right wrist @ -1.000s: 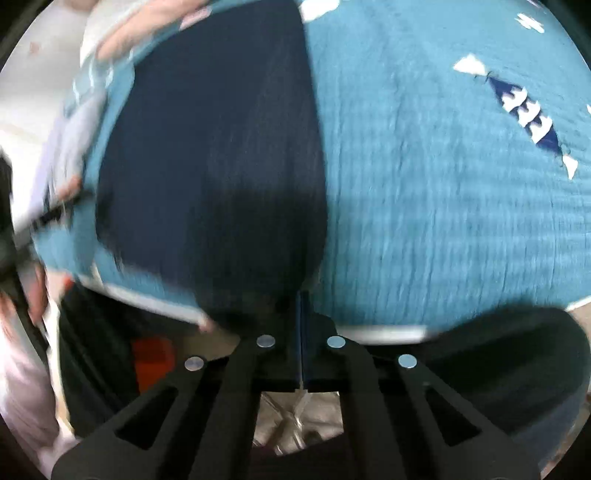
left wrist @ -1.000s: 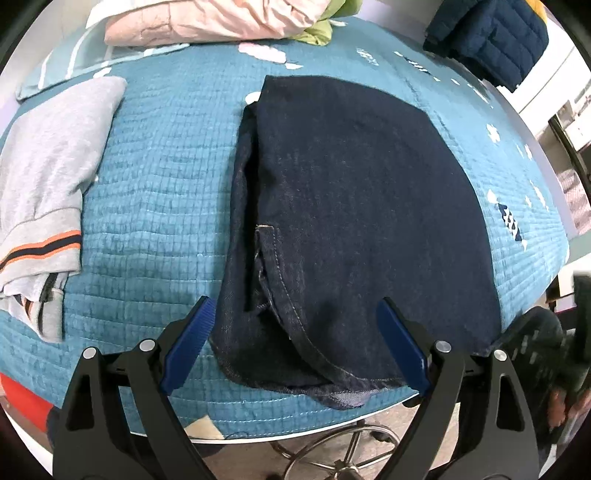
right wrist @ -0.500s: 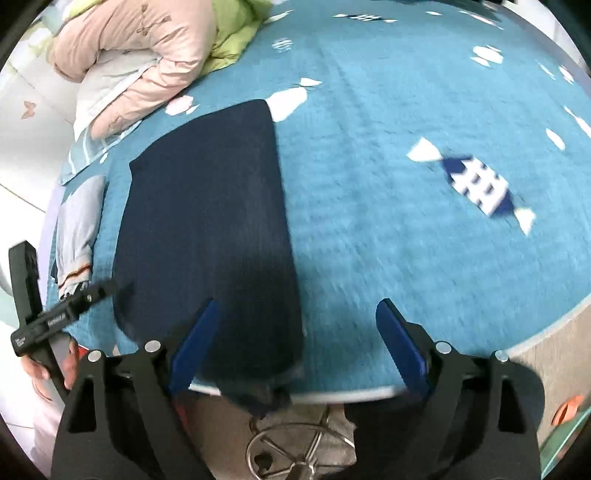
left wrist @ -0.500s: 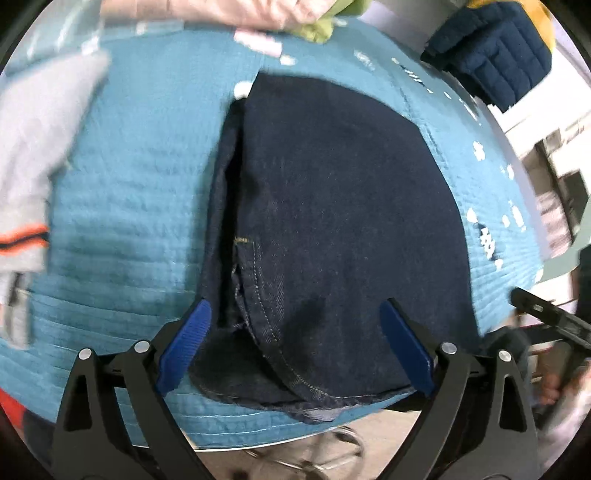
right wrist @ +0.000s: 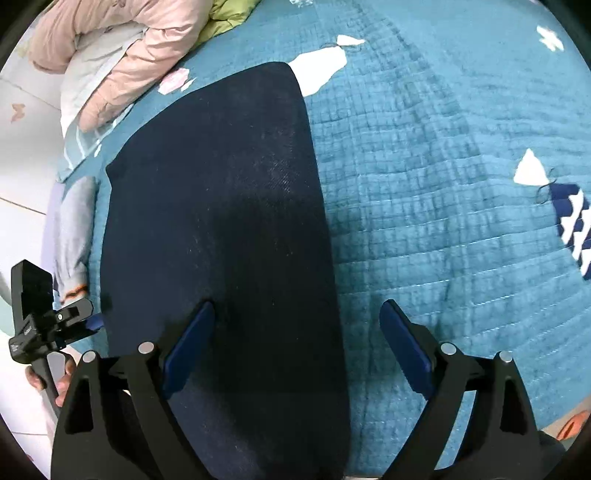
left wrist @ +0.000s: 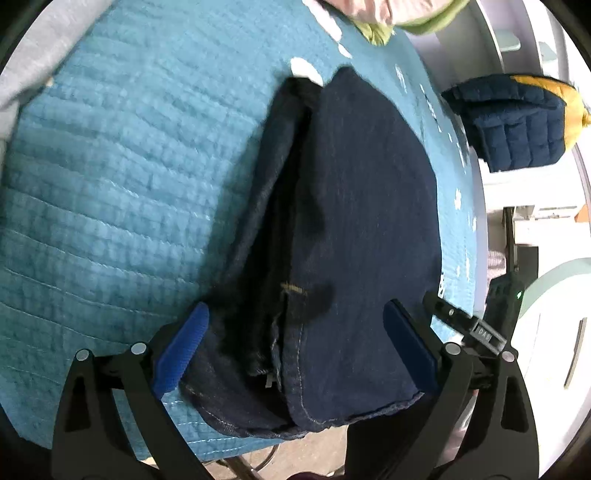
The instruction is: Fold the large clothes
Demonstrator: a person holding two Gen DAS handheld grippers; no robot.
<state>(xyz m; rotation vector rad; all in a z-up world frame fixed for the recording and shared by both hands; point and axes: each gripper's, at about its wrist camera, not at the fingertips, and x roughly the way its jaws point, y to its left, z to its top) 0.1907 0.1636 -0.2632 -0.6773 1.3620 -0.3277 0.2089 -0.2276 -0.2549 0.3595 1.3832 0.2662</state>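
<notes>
A pair of dark navy jeans (left wrist: 354,229) lies folded lengthwise on the teal quilted bed cover (left wrist: 110,192), its near end at the bed's front edge. It also shows in the right wrist view (right wrist: 218,229). My left gripper (left wrist: 295,354) is open and empty, its blue pads straddling the jeans' left near end, where layered edges and a seam show. My right gripper (right wrist: 295,350) is open and empty over the jeans' right near edge. The left gripper (right wrist: 48,328) appears at the left of the right wrist view.
A pink quilted jacket (right wrist: 122,55) and green cloth (right wrist: 225,14) lie at the far end. A grey garment with orange stripes (right wrist: 70,236) lies left of the jeans. A folded navy-and-yellow puffer jacket (left wrist: 517,118) sits far right. The bed edge runs just below both grippers.
The right gripper opened, let go of the jeans and lifted to look down the bed. The left gripper moved closer over the jeans' near left end.
</notes>
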